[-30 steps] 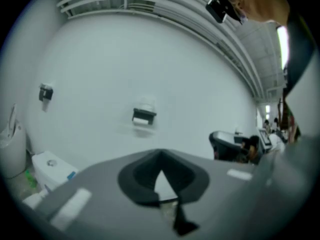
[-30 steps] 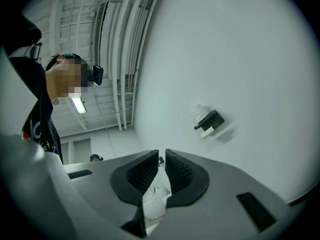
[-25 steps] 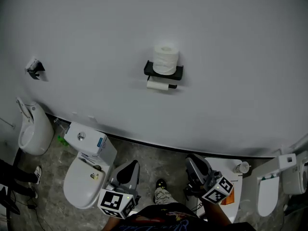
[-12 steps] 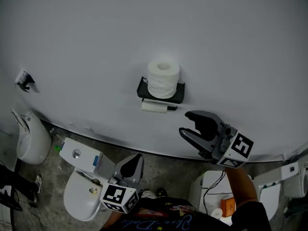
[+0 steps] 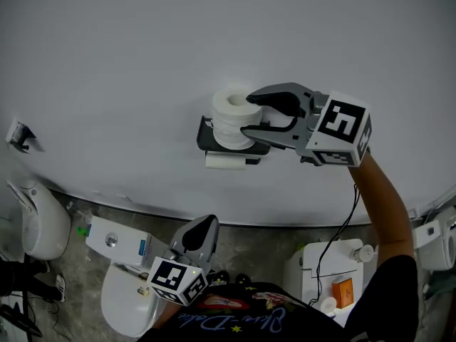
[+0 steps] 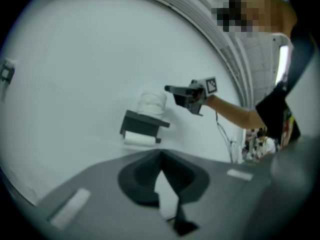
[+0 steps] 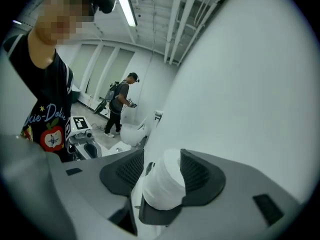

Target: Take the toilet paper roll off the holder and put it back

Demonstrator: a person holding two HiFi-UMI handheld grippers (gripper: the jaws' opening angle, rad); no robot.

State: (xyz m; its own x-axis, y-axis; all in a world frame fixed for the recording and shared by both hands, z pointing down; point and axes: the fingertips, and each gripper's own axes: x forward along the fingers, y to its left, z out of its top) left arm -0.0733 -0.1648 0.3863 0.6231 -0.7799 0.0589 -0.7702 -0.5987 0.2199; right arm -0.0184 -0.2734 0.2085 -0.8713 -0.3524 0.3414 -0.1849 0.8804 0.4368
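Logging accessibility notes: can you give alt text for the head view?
The right gripper reaches to the white roll standing on the black wall holder, its jaws opening with the roll between them. The left gripper hangs low with jaws shut, above a toilet.

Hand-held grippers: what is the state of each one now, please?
Left hand-held gripper: closed, empty.
Right hand-held gripper: jaws opening, toilet paper roll between them, not gripped.

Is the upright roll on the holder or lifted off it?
On it. The toilet paper roll stands upright on the black holder's top, between the right tongs, whose jaws are opening and not gripping it.
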